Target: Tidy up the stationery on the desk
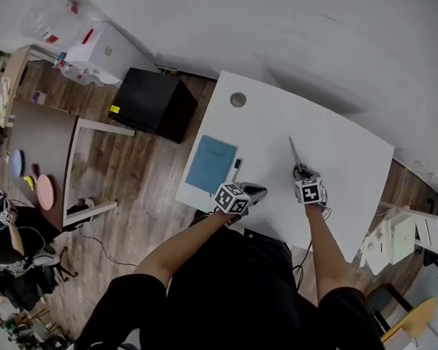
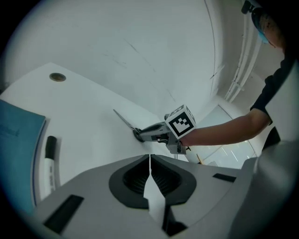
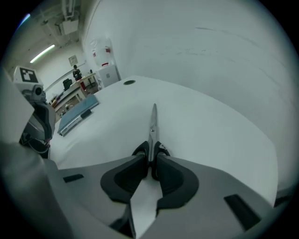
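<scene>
Two handheld grippers are low over a white counter [image 1: 344, 163]. The right gripper [image 3: 150, 161] has its fingers [image 3: 175, 177] clamped on the black handles of a pair of scissors [image 3: 153, 122], whose closed blades point away across the counter. The left gripper [image 2: 149, 161] has its fingers [image 2: 128, 177] pressed together, holding nothing. Near its left lie a black-capped marker [image 2: 49, 156] and, just beside that, a blue notebook [image 2: 16, 140].

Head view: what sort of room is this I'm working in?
Likely an office or lab workspace: a white desk with a cable grommet, a blue notebook on it, and a wooden floor with a black cabinet beside the desk.
</scene>
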`<control>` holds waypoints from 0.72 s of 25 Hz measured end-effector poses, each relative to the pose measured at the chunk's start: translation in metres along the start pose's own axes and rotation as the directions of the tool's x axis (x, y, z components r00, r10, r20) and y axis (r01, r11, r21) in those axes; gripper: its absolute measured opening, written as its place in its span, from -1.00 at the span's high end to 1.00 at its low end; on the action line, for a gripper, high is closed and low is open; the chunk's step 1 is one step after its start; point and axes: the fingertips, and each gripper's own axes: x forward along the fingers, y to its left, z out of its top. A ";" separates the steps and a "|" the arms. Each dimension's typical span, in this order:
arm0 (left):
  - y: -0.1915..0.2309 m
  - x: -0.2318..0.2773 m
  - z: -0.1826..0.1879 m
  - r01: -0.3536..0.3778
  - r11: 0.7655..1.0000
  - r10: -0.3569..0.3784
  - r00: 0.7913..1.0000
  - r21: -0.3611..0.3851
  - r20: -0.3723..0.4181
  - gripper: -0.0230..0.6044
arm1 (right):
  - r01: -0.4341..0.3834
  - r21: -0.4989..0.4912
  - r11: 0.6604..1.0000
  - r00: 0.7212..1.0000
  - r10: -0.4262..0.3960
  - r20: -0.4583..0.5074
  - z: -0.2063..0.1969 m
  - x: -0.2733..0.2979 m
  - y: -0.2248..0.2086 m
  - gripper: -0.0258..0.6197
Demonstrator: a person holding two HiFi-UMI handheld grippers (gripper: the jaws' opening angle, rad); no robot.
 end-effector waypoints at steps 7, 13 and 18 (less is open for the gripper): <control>0.033 -0.064 -0.010 -0.094 0.996 0.093 0.991 0.002 0.098 0.86 | 0.037 0.162 0.986 0.999 -0.034 -0.023 -0.015 -0.006 0.044 0.63; 0.050 -0.115 -0.029 -0.113 0.992 0.108 0.991 0.052 0.084 0.86 | 0.056 0.287 0.956 0.998 -0.049 -0.032 -0.020 -0.004 0.120 0.63; 0.059 -0.145 -0.040 -0.090 0.993 0.084 0.993 0.076 0.079 0.87 | 0.076 0.382 0.921 0.997 -0.062 -0.050 -0.019 -0.007 0.191 0.63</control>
